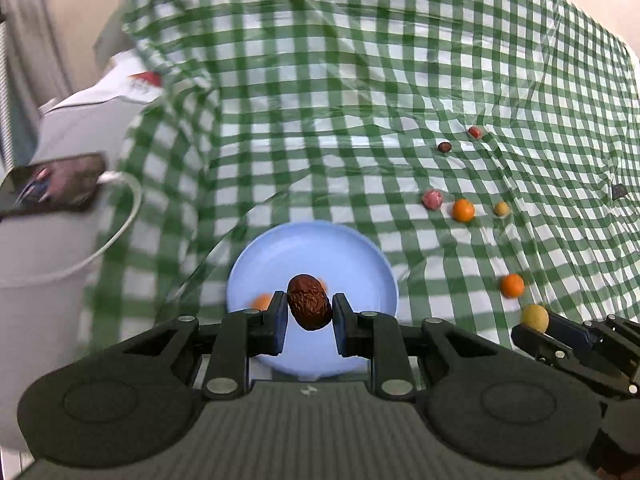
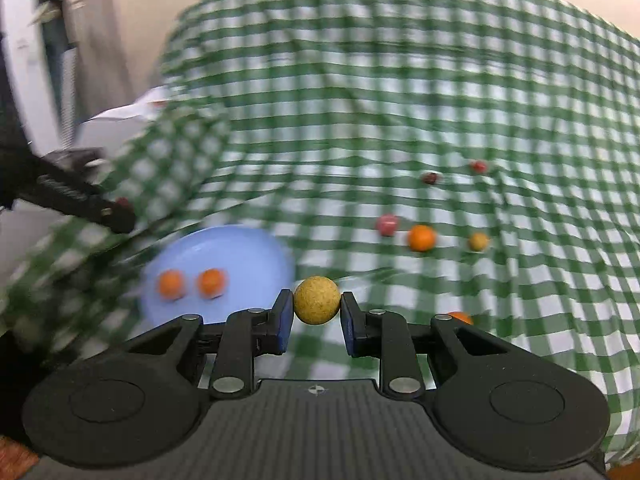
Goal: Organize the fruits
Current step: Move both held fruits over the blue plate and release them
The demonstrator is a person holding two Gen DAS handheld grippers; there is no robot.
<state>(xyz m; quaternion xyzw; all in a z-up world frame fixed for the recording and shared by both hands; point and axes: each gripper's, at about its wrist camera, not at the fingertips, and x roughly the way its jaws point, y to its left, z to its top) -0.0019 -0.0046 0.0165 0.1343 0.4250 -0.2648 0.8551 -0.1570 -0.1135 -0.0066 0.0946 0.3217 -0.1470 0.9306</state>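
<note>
In the left wrist view, the left gripper is sitting at bottom centre, its two black fingers with blue pads closed tight on a wrinkled dark red-brown dried date, which is hanging in front of a round pale blue plastic plate just above the frame's lower middle. Two small orange fruits are peeking out on that plate behind the fingers and the date. The plate is resting on a green-and-white checked tablecloth that is filling most of the frame. In the lower right corner the right gripper is coming into view, pinching a dull yellow round fruit. Loose fruits are lying on the cloth to the right of centre: an orange ball, another orange ball between a pinkish fruit and a small yellow one, and higher up a dark brown piece near a red piece. In the blurred right wrist view, the right gripper is sitting at bottom centre, clamped on the yellow fruit, with the blue plate at lower left carrying the two orange fruits side by side.
</note>
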